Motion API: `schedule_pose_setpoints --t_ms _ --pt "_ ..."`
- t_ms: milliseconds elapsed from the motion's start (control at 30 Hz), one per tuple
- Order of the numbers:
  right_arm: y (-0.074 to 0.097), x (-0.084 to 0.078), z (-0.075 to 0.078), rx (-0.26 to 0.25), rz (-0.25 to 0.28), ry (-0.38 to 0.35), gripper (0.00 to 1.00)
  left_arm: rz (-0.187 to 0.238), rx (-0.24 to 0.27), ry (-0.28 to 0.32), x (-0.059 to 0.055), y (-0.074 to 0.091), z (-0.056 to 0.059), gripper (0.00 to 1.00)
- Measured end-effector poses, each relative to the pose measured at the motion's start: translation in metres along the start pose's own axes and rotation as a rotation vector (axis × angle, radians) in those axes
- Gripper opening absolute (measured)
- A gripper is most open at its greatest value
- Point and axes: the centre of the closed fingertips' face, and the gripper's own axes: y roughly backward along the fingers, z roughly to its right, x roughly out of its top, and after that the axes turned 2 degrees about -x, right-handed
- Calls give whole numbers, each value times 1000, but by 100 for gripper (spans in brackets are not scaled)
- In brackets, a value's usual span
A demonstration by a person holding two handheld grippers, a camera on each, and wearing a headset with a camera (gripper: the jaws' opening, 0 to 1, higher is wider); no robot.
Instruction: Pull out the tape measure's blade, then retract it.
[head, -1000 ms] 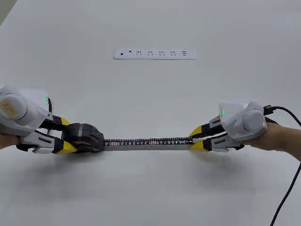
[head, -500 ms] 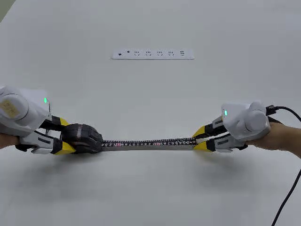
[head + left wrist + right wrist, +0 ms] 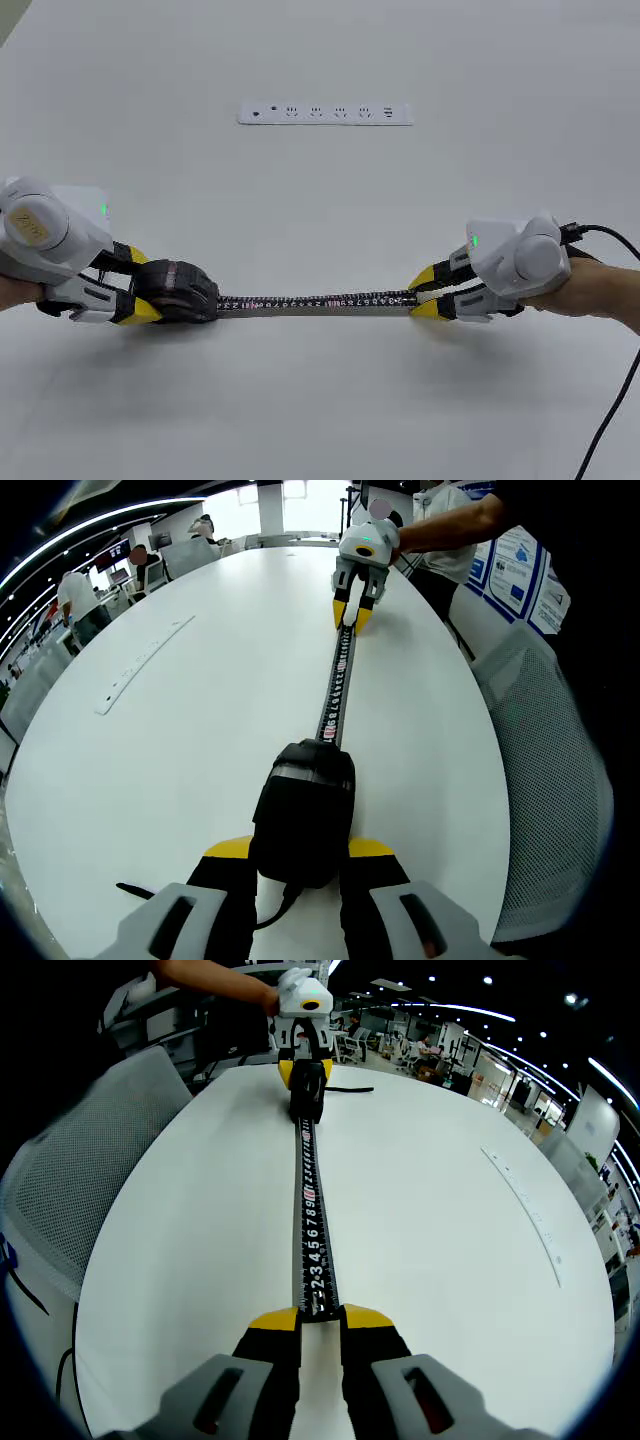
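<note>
A black tape measure case point(image 3: 180, 291) rests on the white table, clamped between the yellow-tipped jaws of my left gripper point(image 3: 140, 289). In the left gripper view the case point(image 3: 303, 810) sits between the fingers point(image 3: 228, 848). Its blade point(image 3: 315, 300) is drawn out to the right, flat along the table, showing numbers point(image 3: 314, 1250). My right gripper point(image 3: 422, 294) is shut on the blade's end point(image 3: 320, 1312). In the left gripper view the right gripper point(image 3: 351, 617) is at the blade's point(image 3: 336, 685) far end. The right gripper view shows the case point(image 3: 306, 1088) and left gripper point(image 3: 304, 1068) far off.
A white power strip point(image 3: 325, 113) lies at the back of the table point(image 3: 320, 400). A black cable point(image 3: 610, 420) trails from the right gripper toward the near right edge. A mesh chair point(image 3: 545, 770) stands beside the table; people sit in the office background.
The right gripper drew a little further right, lengthening the blade, then held. The left gripper and case stayed put, its hand tilting slightly.
</note>
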Motion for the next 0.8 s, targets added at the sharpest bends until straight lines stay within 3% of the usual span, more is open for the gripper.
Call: schedule_pose_setpoints --t_ms 800 --pt "1 2 1 -18 -11 -8 17 1 2 -5 0 1 0 29"
